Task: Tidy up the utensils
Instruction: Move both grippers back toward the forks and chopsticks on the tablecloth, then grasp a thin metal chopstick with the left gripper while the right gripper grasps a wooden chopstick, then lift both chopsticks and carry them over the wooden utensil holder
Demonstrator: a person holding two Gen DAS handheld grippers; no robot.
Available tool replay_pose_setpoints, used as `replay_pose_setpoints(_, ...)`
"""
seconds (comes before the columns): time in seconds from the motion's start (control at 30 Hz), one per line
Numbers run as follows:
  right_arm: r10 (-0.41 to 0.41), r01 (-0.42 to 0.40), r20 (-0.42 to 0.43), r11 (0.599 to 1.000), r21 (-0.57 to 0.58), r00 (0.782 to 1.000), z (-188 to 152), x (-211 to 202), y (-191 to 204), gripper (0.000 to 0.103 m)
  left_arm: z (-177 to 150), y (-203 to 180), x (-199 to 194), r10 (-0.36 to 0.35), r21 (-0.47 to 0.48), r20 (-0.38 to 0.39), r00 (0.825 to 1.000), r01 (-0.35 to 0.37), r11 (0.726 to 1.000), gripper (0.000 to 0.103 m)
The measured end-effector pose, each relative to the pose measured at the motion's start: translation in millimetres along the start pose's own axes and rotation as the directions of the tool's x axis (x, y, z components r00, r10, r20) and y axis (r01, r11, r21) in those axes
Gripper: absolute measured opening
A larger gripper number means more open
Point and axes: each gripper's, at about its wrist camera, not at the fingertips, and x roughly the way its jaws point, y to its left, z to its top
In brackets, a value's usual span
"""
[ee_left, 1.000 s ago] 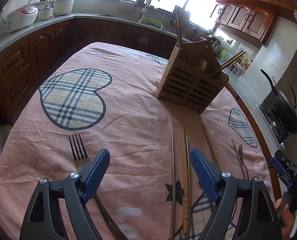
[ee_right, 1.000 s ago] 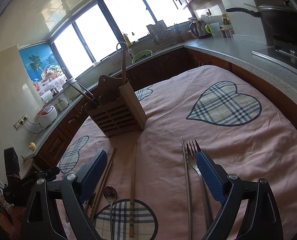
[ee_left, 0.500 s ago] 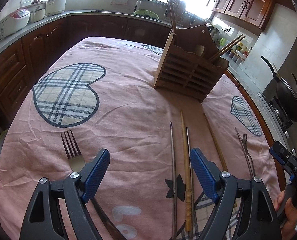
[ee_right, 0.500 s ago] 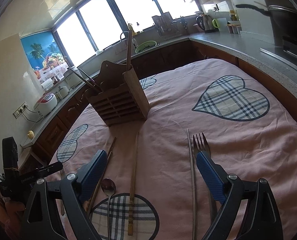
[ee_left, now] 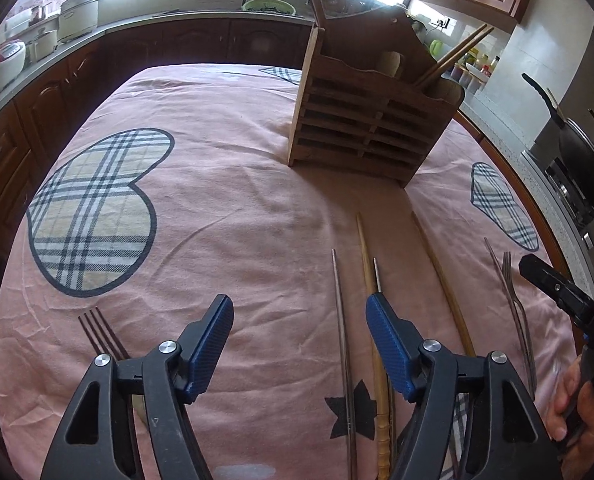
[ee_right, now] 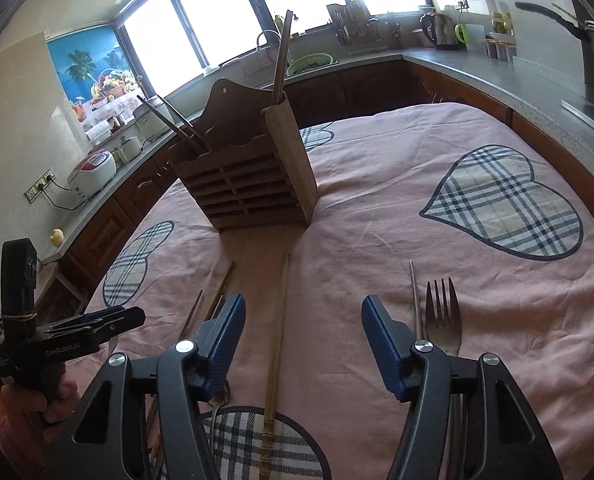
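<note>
Right tongs (ee_right: 303, 330) closing, nothing gripped; long thin bamboo chopstick (ee_right: 277, 344) lying lengthwise between them, lower middle. Left tongs (ee_left: 299, 330) closing, empty.

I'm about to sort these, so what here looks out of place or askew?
Nothing is spilled or damaged. The oddity is loose cutlery on the pink tablecloth instead of in the wooden holder: chopsticks, a fork, a spoon, lying roughly parallel.
</note>
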Motion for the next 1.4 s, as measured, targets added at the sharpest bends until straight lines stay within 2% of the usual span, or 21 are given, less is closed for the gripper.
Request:
replay_pose_setpoints(0.2, 0.022, -0.024, -0.059, 0.999, -0.027, 0.998, 13.7, 35.7, 7.6, 0.048, 17.0, -6.3, 33.7, -0.005, 0.038, -0.057, 0.998, 0.007, 0.999, 0.059)
replay_pose_setpoints(0.3, 0.017, -0.021, -0.088, 0.999, -0.037, 0.996, 17.8, 55.0, 8.6, 0.046, 22.7, -9.8, 49.6, -0.007, 0.051, -0.076, 0.997, 0.011, 0.999, 0.057)
replay_pose_setpoints(0.4, 0.011, -0.017, -0.112, 0.999, -0.050, 0.994, 22.6, 71.5, 8.8, 0.044, 26.5, -11.8, 64.5, -0.018, 0.060, -0.103, 0.995, 0.024, 0.998, 0.050)
replay_pose_setpoints(0.57, -0.005, -0.008, -0.152, 0.996, -0.084, 0.988, 28.3, 97.3, 12.2, 0.039, 31.2, -16.7, 75.4, -0.009, 0.097, -0.098, 0.995, 0.019, 0.995, 0.048)
replay_pose_setpoints(0.67, -0.018, -0.003, -0.185, 0.993, -0.114, 0.983, 28.1, 110.5, 17.0, 0.032, 30.6, -20.3, 79.1, 0.024, 0.134, -0.087, 0.996, -0.012, 0.991, 0.035)
replay_pose_setpoints(0.73, -0.044, 0.015, -0.187, 0.988, -0.152, 0.981, 26.3, 115.9, 21.9, 0.031, 30.3, -20.8, 81.2, 0.030, 0.141, -0.080, 0.996, -0.019, 0.990, 0.023)
replay_pose_setpoints(0.77, -0.063, 0.029, -0.187, 0.983, -0.180, 0.980, 26.4, 117.4, 25.3, 0.031, 30.8, -20.2, 82.5, 0.033, 0.141, -0.079, 0.996, -0.021, 0.990, 0.020)
replay_pose_setpoints(0.83, -0.094, 0.054, -0.180, 0.975, -0.216, 0.979, 26.6, 118.8, 29.9, 0.028, 31.7, -19.4, 84.6, 0.037, 0.140, -0.078, 0.996, -0.026, 0.990, 0.008)
replay_pose_setpoints(0.93, -0.132, 0.083, -0.176, 0.963, -0.258, 0.975, 26.7, 120.2, 33.7, 0.007, 31.6, -18.4, 85.6, 0.027, 0.136, -0.078, 0.997, -0.016, 0.991, 0.007)
replay_pose_setpoints(1.13, -0.076, 0.037, -0.182, 0.977, -0.208, 0.980, 27.6, 107.5, 28.3, 0.004, 30.2, -7.4, 69.6, -0.025, 0.083, -0.071, 0.997, 0.031, 0.996, 0.004)
replay_pose_setpoints(1.4, 0.008, -0.021, -0.091, 0.990, -0.140, 0.996, 39.0, 50.4, 24.1, 0.004, 26.9, 6.3, 18.1, -0.072, 0.028, 0.013, 0.997, 0.072, 0.997, 0.002)
